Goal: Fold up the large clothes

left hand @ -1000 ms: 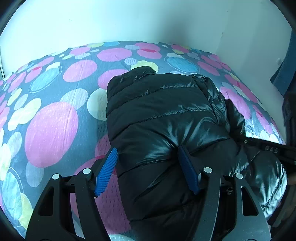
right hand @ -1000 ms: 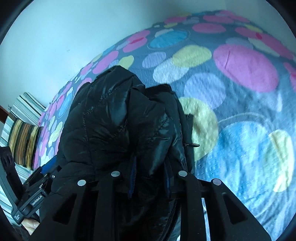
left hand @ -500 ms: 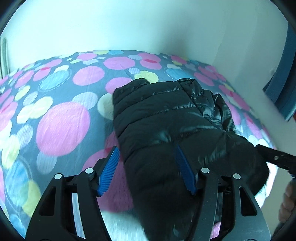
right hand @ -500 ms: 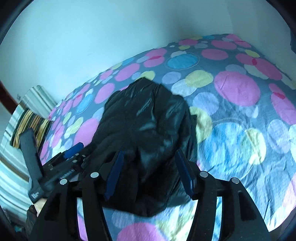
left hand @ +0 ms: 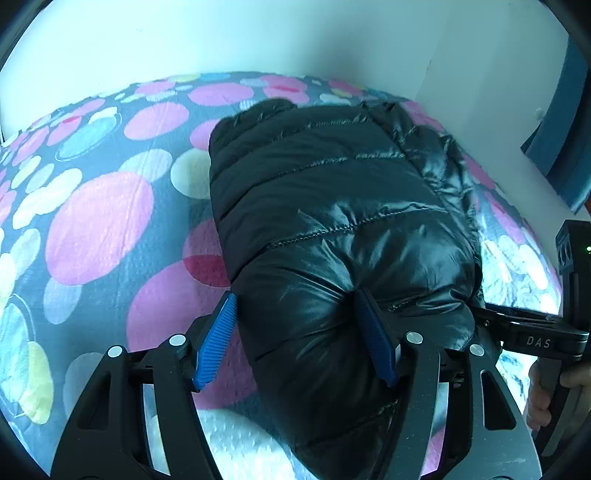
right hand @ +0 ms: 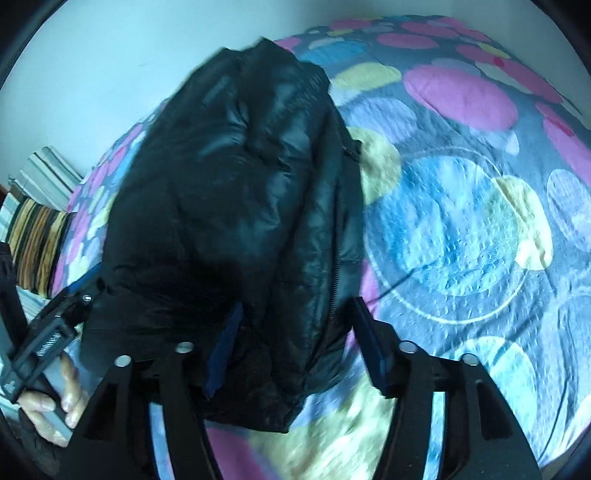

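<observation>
1. The black puffer jacket is a glossy, quilted bundle, folded into a thick block with stitched seams running across its panels.
2. It lies on the bedspread, a grey cover printed with pink, blue, yellow and white circles, with its far end toward the pale wall.
3. In the right wrist view the jacket shows a zipper running down its right edge, and the picture is a little blurred.
4. The left gripper has its blue-padded jaws spread wide; the near end of the jacket bulges between them, touching both pads, but I cannot tell whether they squeeze it.
5. The right gripper also has its jaws spread, with the jacket's near corner between them; the left pad is half buried in fabric, and a firm grasp cannot be told.
6. A striped pillow lies at the bed's far left in the right wrist view.
7. Half a second ago both cameras sat farther back and the jacket looked smaller; both grippers have come back in close to its near end.
8. The jaw spread looks much the same as half a second ago.
</observation>
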The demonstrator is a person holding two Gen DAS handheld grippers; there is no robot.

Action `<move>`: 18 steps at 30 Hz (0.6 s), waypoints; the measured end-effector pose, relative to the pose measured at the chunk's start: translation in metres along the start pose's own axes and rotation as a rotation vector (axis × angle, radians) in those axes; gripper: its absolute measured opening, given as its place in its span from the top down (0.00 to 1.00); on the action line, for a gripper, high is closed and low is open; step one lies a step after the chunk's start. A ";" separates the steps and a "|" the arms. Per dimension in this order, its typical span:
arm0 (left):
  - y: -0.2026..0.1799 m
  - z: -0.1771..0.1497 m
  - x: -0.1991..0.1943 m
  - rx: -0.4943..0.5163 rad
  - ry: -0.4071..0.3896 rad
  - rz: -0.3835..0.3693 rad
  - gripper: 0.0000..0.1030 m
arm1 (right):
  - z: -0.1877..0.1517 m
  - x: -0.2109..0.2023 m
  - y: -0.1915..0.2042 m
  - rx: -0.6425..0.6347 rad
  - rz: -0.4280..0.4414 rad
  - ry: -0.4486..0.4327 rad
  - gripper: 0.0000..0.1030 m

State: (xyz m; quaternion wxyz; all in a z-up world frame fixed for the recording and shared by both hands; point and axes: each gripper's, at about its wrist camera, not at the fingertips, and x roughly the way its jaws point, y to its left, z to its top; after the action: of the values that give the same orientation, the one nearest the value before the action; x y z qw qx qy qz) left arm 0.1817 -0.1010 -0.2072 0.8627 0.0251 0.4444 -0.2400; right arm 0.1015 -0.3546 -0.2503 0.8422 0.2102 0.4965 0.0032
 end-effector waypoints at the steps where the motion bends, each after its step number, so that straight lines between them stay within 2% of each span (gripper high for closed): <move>1: 0.000 0.000 0.002 0.004 0.002 0.003 0.36 | 0.000 0.006 -0.006 0.031 0.028 0.014 0.39; 6: 0.001 0.001 -0.007 0.006 -0.024 -0.004 0.37 | 0.000 0.008 -0.013 0.063 0.072 0.014 0.37; 11: 0.016 0.013 -0.035 -0.035 -0.067 -0.011 0.38 | 0.006 -0.023 0.001 0.025 0.058 -0.031 0.37; 16: 0.044 0.041 -0.030 -0.122 -0.092 0.002 0.38 | 0.032 -0.075 0.027 -0.056 -0.009 -0.194 0.37; 17: 0.046 0.047 -0.026 -0.126 -0.093 0.004 0.38 | 0.040 -0.078 0.030 -0.061 -0.003 -0.213 0.42; 18: 0.048 0.055 -0.018 -0.129 -0.088 0.012 0.38 | 0.052 -0.079 0.034 -0.067 0.000 -0.231 0.50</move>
State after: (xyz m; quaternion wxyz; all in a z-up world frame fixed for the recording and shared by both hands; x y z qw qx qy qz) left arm 0.2355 -0.0659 -0.1685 0.8827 -0.0384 0.4202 -0.2067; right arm 0.1122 -0.3584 -0.1502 0.9004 0.1810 0.3956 -0.0045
